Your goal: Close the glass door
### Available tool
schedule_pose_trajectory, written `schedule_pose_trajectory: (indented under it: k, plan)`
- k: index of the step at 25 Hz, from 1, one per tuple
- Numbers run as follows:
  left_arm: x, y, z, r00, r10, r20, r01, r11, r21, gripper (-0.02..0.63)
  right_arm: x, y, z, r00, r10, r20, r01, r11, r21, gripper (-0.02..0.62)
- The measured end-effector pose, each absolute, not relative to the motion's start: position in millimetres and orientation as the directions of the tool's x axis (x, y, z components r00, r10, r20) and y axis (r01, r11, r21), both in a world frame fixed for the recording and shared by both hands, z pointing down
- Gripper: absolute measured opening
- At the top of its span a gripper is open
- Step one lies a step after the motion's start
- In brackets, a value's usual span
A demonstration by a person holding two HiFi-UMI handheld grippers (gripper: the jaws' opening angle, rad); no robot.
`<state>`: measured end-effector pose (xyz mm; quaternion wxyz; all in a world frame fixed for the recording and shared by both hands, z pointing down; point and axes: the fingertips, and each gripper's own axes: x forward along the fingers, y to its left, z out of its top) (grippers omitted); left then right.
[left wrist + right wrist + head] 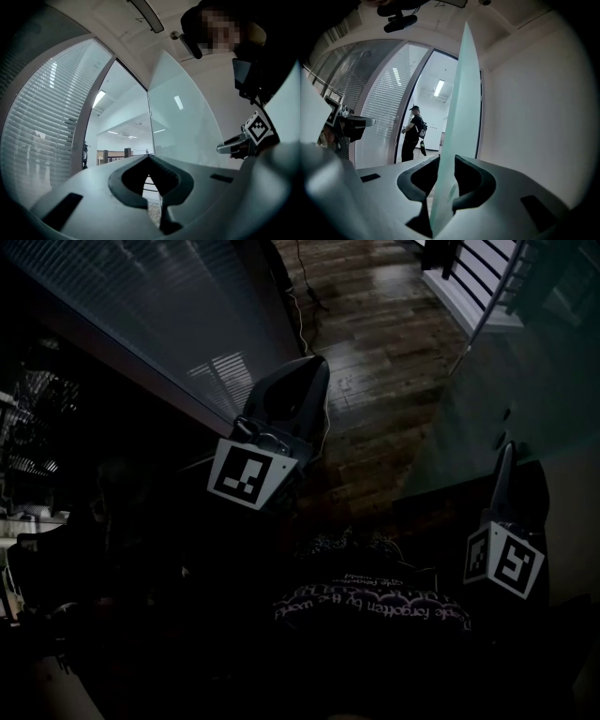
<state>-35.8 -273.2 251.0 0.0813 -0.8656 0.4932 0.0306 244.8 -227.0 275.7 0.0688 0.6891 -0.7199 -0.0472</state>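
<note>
The glass door (461, 93) stands edge-on in the right gripper view, a pale green pane running up from between the jaws. My right gripper (443, 161) is shut on this free edge, one pad against each face. In the dark head view the right gripper (506, 454) points at the pane (525, 381) on the right. My left gripper (309, 367) is held higher and to the left, away from the glass. In the left gripper view, the left gripper (149, 157) is shut with nothing in it. It faces the pane (187, 126), and the right gripper (229, 147) shows at the right.
A wall of slatted blinds (141, 306) runs along the left, with a grey door frame (82, 136) beside the opening. Wooden floor (375, 334) and a railing (478, 277) lie ahead. A person in black (412, 133) stands beyond the doorway. A white wall (534, 117) is on the right.
</note>
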Motion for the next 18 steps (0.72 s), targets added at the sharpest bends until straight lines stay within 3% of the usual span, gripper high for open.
schedule_pose_trajectory:
  k: [18]
  plan:
    - [-70, -311, 252, 0.576, -0.798, -0.179, -0.817, -0.570, -0.090, 0.000, 194, -253, 282, 0.053, -0.997, 0.047, -0.983, -0.044, 0.177, 0.097]
